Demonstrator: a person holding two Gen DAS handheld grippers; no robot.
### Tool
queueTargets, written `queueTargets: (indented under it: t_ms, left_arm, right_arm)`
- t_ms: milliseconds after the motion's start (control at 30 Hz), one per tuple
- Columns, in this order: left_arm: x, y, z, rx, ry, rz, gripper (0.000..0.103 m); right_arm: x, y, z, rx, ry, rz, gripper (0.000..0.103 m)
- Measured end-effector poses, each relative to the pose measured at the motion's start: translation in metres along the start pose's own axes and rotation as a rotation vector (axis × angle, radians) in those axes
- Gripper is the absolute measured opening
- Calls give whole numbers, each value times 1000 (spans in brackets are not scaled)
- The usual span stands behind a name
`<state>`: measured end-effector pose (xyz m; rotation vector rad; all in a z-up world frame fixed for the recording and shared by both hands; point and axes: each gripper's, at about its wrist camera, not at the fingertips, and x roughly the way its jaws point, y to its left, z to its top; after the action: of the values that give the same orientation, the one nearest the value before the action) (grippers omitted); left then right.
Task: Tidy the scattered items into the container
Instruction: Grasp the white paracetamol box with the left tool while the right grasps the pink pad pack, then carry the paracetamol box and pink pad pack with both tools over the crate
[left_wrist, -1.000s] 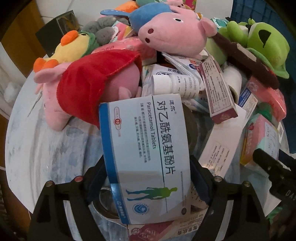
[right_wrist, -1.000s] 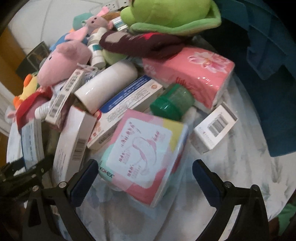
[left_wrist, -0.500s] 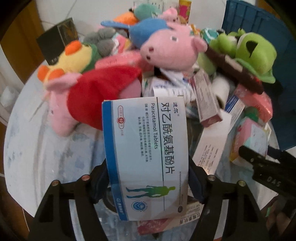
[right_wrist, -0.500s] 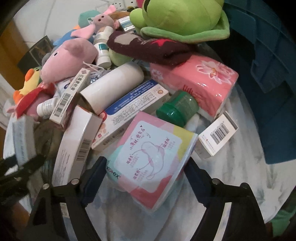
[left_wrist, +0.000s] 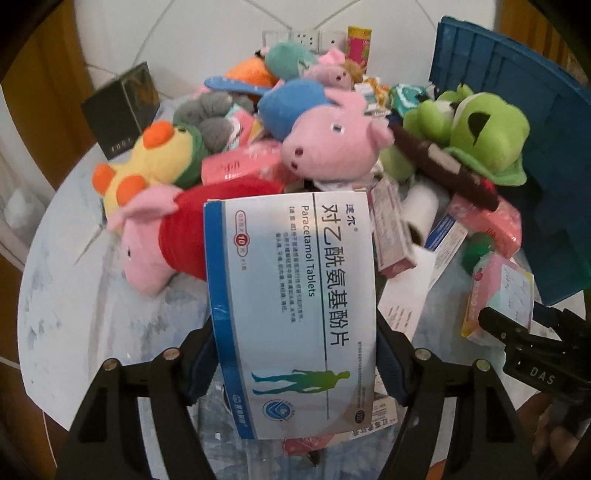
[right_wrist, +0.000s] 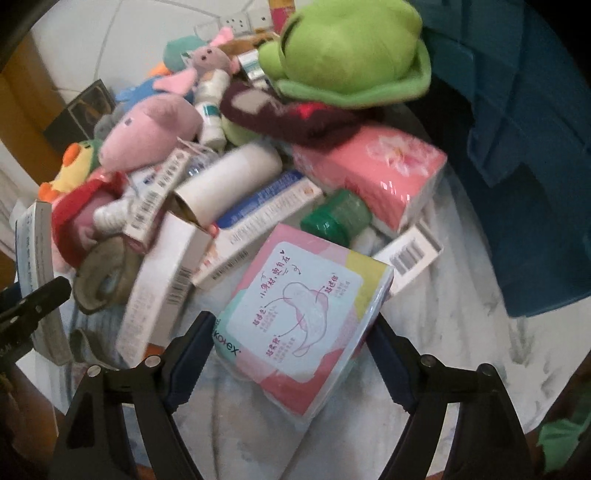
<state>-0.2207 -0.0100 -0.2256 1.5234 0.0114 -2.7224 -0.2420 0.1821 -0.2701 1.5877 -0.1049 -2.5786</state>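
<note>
The white and blue medicine box (left_wrist: 291, 314) reads "Paracetamol Tablets" in small Latin letters beside the large Chinese characters 对乙酰氨基酚片, with a red ring around the number 10 near its blue stripe. The other claw (left_wrist: 532, 365), seen from the left wrist view, carries the letters "DAS". The pink pad pack (right_wrist: 299, 317) shows "otex" in teal at its corner; its pink Chinese captions are too small to read surely.
</note>
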Motion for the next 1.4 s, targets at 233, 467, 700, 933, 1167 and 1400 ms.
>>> queueTargets:
  t_ms: [233, 467, 700, 933, 1167, 1400]
  left_arm:
    - [-32, 8, 15, 6, -74, -2, 72]
    - [-69, 8, 31, 13, -175, -32, 72]
    - [-103, -14, 51, 19, -270, -57, 72]
    - [-139, -46, 77, 0, -379, -80, 72]
    - [-183, -133, 118, 21, -492, -134, 72]
    - [-210, -264, 155, 121, -518, -235, 72]
  right_arm:
    - [-48, -4, 9, -37, -96, 18, 82]
    - [-110, 17, 32, -60, -232, 8, 82]
    - [-168, 22, 54, -90, -375, -7, 82]
    - [-231, -5, 72, -144, -521, 26, 82]
    - [-298, -79, 94, -170, -675, 10, 82]
    - [-331, -213, 117, -77, -717, -148, 82]
